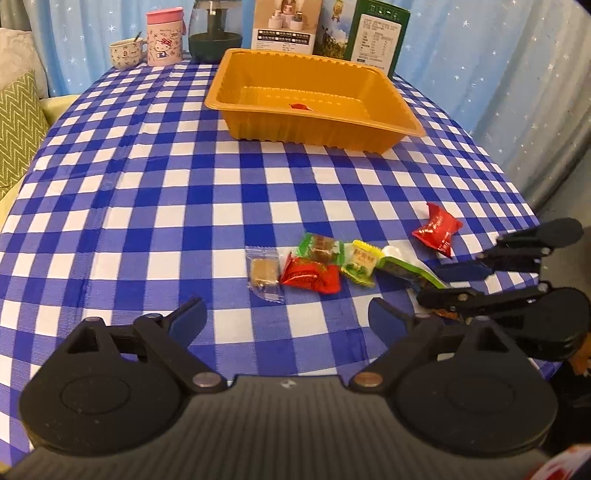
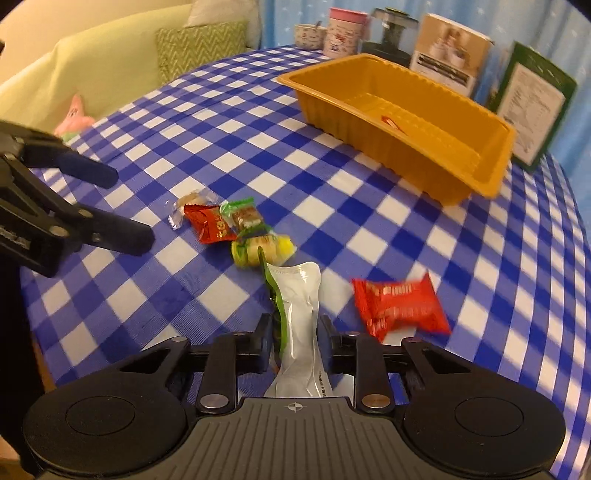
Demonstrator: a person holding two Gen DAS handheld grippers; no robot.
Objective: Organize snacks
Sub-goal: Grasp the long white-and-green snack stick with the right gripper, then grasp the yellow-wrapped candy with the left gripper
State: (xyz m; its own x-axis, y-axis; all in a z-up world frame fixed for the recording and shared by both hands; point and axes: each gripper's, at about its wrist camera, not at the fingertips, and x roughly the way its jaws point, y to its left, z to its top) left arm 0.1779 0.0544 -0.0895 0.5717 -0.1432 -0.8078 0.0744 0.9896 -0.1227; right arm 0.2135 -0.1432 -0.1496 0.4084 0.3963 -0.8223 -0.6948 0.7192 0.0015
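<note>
One red snack [image 1: 301, 107] in tray [image 1: 236, 96] | left gripper [image 1: 286, 314] apart | right gripper [image 2: 293, 341] clamps pouch [image 2: 299, 314]

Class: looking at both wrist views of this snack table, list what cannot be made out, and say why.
- Red packet: print motion-blurred, right view.
- Tray: red item inside, too small to identify, both views.
- White pouch: lower end hidden behind the right gripper.
- Box: text too small.

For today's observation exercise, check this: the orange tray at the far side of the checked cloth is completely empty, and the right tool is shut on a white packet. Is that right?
Not quite. The orange tray is not empty: one small red snack already lies in it, as the right wrist view shows. The rest holds: the tray sits at the far side of the checked cloth, and the right tool is shut on a white packet.
</note>
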